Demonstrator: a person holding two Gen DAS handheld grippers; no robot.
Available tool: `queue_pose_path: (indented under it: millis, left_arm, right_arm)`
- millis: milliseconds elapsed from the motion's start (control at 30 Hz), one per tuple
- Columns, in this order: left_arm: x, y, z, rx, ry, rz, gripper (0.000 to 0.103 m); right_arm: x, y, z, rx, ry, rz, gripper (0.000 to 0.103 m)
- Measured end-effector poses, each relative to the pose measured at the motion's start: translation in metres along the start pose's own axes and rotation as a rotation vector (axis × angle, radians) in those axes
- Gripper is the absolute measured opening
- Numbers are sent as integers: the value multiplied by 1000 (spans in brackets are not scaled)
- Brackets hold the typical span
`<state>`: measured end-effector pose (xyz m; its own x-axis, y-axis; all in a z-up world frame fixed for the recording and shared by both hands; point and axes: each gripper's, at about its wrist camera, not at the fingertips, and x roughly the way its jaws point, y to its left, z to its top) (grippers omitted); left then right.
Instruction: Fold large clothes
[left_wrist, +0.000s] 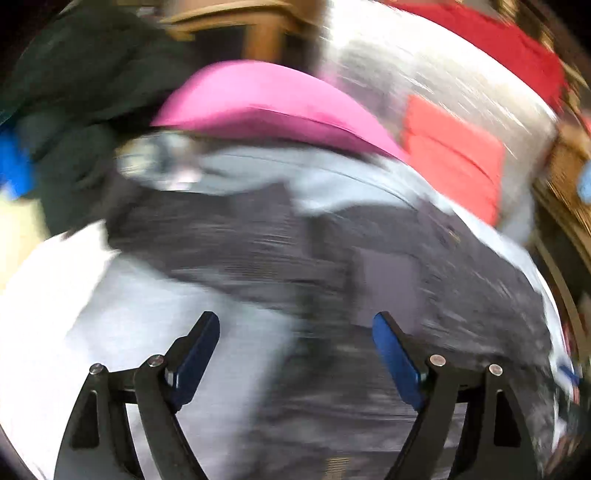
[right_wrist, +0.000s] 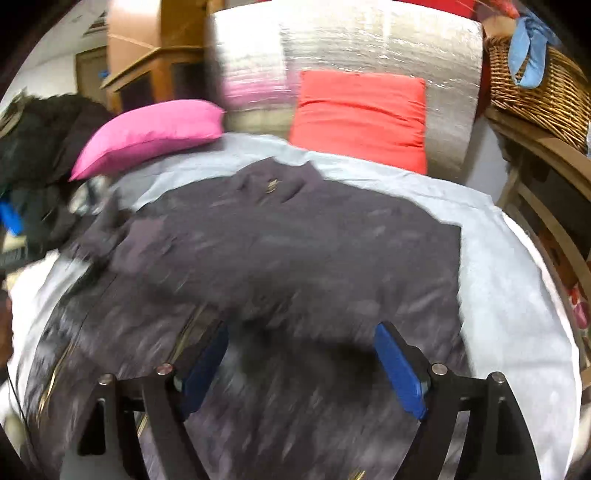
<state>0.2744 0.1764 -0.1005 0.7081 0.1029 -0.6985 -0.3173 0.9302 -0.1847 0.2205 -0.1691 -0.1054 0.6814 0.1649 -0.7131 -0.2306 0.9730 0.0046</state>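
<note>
Right wrist view first: wicker basket (right_wrist: 546, 88) up on a wooden shelf (right_wrist: 546, 147) at the right, blue cloth (right_wrist: 528, 48) hanging over its rim, rest of contents hidden. Two pillows at the far end of the bed: pink pillow (right_wrist: 147, 129), red pillow (right_wrist: 362, 114). One dark jacket (right_wrist: 295, 240) spread flat on the pale sheet (right_wrist: 498, 277), bare sheet showing along its right and far edges. Right gripper (right_wrist: 301, 363) jaws spread wide, nothing pinched, hovering over the jacket. Left gripper (left_wrist: 295, 354) likewise wide and empty, view badly blurred.
</note>
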Motion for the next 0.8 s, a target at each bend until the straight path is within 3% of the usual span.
queue_pose_path:
  millis: [100, 200, 300, 367, 433, 567, 633, 700, 800]
  left_arm:
    - [-2, 68, -11, -177, -8, 77, 87]
    - [5, 115, -23, -299, 28, 137, 87]
    - [19, 153, -37, -393, 84, 150, 87]
    - [19, 166, -40, -428, 76, 139, 87]
    - [19, 175, -41, -446, 49, 123, 87]
    - [37, 188, -49, -466, 32, 94, 87]
    - [35, 184, -56, -400, -47, 94, 90]
    - [36, 173, -61, -342, -57, 108, 92]
    - [39, 176, -62, -346, -64, 53, 98]
  right_arm:
    - [1, 18, -32, -60, 31, -19, 84]
    - [29, 34, -54, -126, 117, -53, 85]
    - [39, 30, -51, -101, 154, -71, 90]
    - [36, 32, -44, -110, 182, -99, 90]
    - [23, 43, -32, -160, 151, -136, 90]
    - [-7, 91, 0, -246, 50, -106, 90]
    - [-16, 132, 20, -337, -9, -71, 90]
    - [-16, 177, 35, -439, -49, -34, 90]
    - [0, 252, 49, -604, -78, 15, 90]
